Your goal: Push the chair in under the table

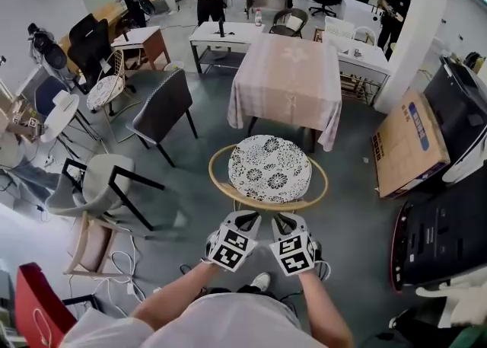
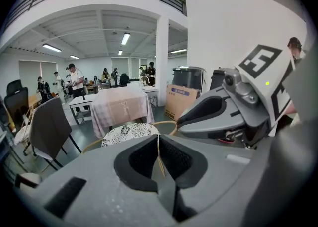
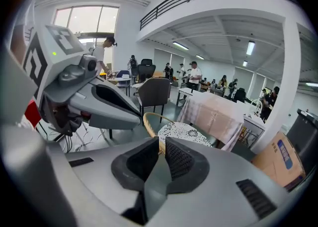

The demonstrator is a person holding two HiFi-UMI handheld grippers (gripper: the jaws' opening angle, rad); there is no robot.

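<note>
Fingers closed on nothing, the left gripper [image 1: 243, 221] and right gripper [image 1: 284, 223] are hovering at the near rim, probably the best pushing point, of the round rattan chair with patterned cushion [image 1: 270, 168], likely light and stiff, standing on the floor before the beige-clothed table [image 1: 288, 72].

Just before the worktop [image 1: 288, 84], on the floor, the chair [image 1: 268, 171]. At the chair's near rim, side by side, left tool [image 1: 246, 218] and right tool [image 1: 283, 220]. Left of the worktop, a second chair [image 1: 162, 108]; right of it, a cardboard box [image 1: 407, 143].
</note>
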